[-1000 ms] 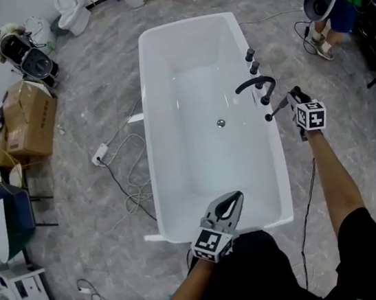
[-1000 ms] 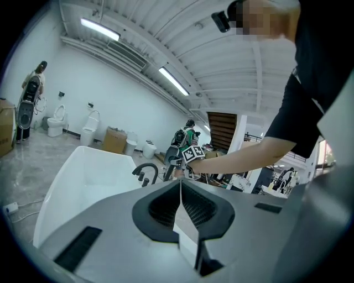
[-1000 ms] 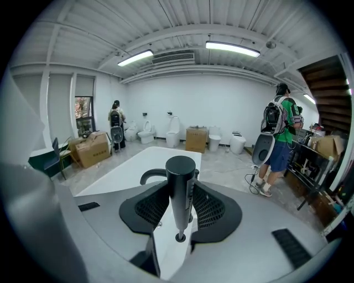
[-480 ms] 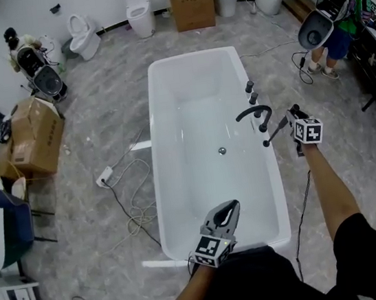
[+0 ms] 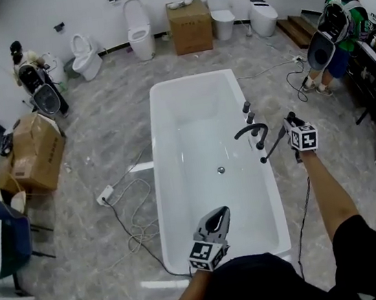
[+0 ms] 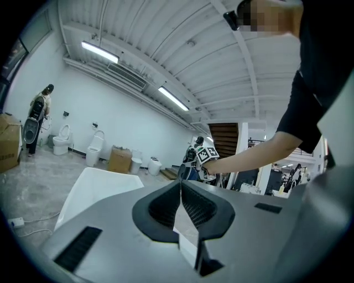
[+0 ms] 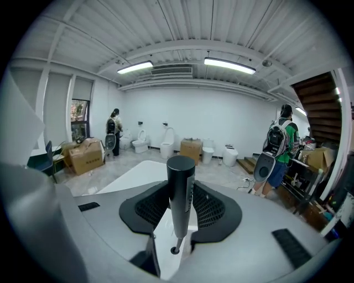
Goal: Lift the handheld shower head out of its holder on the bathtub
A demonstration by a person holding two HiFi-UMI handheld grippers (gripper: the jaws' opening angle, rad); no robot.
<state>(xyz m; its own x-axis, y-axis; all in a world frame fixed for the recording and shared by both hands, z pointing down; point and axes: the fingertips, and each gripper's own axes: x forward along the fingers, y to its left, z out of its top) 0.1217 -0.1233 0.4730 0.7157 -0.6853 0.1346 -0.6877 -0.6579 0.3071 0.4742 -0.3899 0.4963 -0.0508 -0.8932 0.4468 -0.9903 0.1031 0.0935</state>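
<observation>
The slim black shower head (image 5: pixel 273 146) slants beside the tub's right rim, its lower tip close to the rim. My right gripper (image 5: pixel 288 130) is shut on it. In the right gripper view the shower head (image 7: pixel 180 188) stands upright between the pads, with a thin stem at its lower end. The black curved faucet (image 5: pixel 250 130) and two knobs (image 5: pixel 245 107) sit on the same rim of the white bathtub (image 5: pixel 162 177). My left gripper (image 5: pixel 216 219) hovers over the tub's near end, shut and empty. Its closed tips (image 6: pixel 181 199) point toward the right gripper (image 6: pixel 205 158).
Toilets (image 5: pixel 135 18) and a cardboard box (image 5: pixel 189 16) line the far wall. More boxes (image 5: pixel 32 155) stand at the left. A white cable and power strip (image 5: pixel 105 195) lie on the floor left of the tub. A person with a backpack (image 5: pixel 336 21) stands at the far right.
Both grippers have risen. The right one has carried the shower head upward beside the faucet. The head view has pulled back and shows more of the room.
</observation>
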